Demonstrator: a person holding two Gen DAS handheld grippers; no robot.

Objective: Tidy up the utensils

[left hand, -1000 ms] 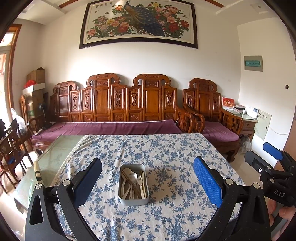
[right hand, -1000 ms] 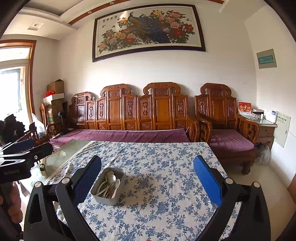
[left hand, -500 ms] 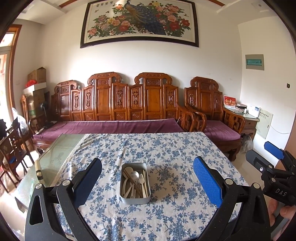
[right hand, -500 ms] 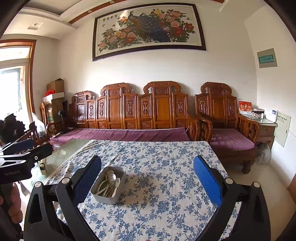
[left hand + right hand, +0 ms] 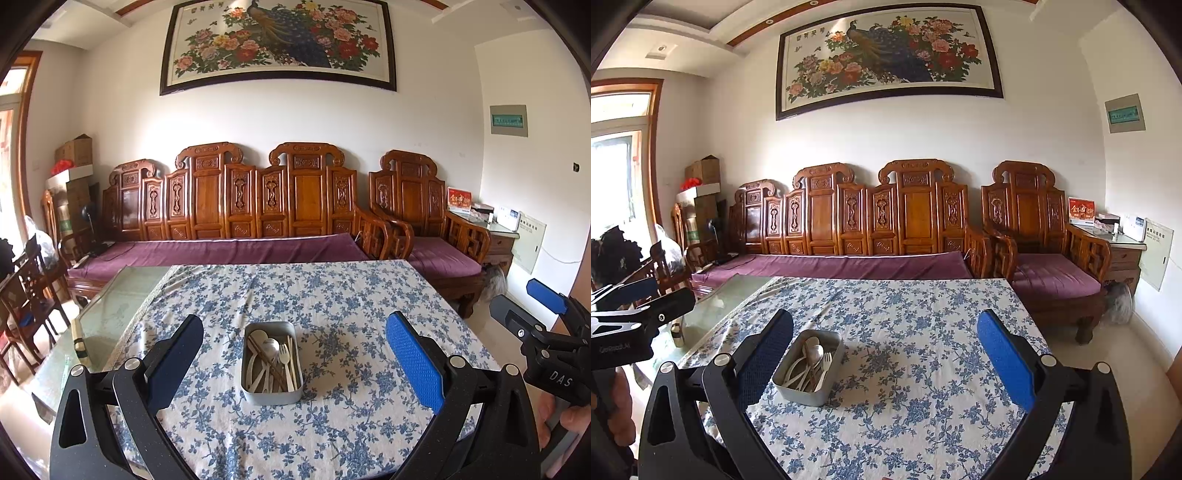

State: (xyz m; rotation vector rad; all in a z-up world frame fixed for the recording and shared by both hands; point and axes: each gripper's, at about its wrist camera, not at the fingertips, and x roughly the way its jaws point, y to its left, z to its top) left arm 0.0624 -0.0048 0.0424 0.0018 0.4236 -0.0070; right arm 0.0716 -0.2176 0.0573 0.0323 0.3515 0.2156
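utensils, pale plastic spoons, a white fork [image 5: 283, 353], a metal spoon [image 5: 272, 346] and brown chopsticks, lie jumbled in a grey rectangular metal tin [image 5: 271, 363] near the middle of the table's blue-flowered white cloth [image 5: 332, 295], closer to its near edge. left gripper [image 5: 293, 363] hovers above that edge with blue-padded fingers [image 5: 413, 360] spread wide, holding nothing, the tin between them. right gripper [image 5: 884, 363] likewise gapes wide and empty, the tin just inside its left finger [image 5: 764, 362].

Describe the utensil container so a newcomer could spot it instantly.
Find the table with the blue-flowered tablecloth in front of the carved wooden sofa. Near its front edge sits a grey rectangular metal tin, the only object on the cloth, holding mixed cutlery.
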